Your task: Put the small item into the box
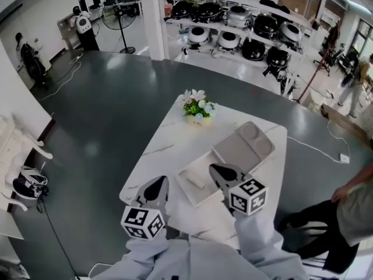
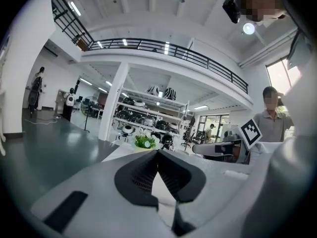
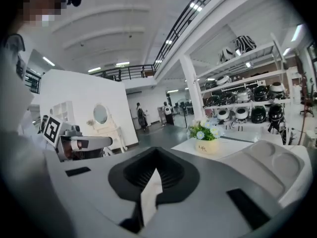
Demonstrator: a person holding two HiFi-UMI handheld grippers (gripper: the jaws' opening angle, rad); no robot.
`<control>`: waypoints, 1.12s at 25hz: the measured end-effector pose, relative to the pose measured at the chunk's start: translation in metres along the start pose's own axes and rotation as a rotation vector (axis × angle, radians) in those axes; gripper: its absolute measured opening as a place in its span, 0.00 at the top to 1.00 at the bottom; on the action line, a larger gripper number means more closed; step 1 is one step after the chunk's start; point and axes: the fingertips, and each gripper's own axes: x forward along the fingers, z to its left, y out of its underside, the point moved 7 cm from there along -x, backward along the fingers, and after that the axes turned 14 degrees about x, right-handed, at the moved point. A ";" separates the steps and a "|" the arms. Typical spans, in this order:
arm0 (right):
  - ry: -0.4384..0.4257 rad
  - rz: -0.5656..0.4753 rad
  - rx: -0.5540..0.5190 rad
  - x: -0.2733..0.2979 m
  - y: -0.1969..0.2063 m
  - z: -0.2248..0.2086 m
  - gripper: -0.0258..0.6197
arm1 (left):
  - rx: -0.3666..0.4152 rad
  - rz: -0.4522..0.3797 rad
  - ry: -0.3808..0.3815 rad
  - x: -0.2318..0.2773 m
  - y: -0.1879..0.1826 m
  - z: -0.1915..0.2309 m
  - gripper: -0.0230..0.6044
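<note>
Nearest: right gripper, jaws clenched, tip over the tray. The left gripper idles beside it, jaws also together. Neither gripper view shows anything caught between the jaws. The worktop carries the box just beyond the tray. The small item is likely the pale lump in the tray, but that's hard to confirm. The right grip looks empty to me: reopen, straddle the item low, close, lift clear of the tray rim, then carry over the box.

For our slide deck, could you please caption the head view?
Left gripper and right gripper above white table with tray and flowers.
</note>
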 end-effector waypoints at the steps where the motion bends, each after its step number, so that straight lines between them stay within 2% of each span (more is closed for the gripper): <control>1: -0.005 -0.042 0.004 -0.008 -0.004 0.001 0.97 | 0.014 -0.016 -0.004 -0.002 -0.006 0.000 0.97; 6: -0.003 -0.208 -0.001 -0.041 -0.026 0.007 0.97 | 0.066 -0.093 -0.024 -0.010 -0.037 -0.002 0.97; 14: 0.011 -0.343 -0.056 -0.071 -0.051 0.009 0.97 | 0.100 -0.152 -0.082 -0.021 -0.060 0.001 0.97; 18: 0.020 -0.378 -0.063 -0.078 -0.054 0.008 0.97 | 0.108 -0.163 -0.109 -0.024 -0.063 0.005 0.97; 28: 0.031 -0.391 -0.077 -0.084 -0.054 0.005 0.97 | 0.120 -0.168 -0.134 -0.029 -0.064 0.004 0.97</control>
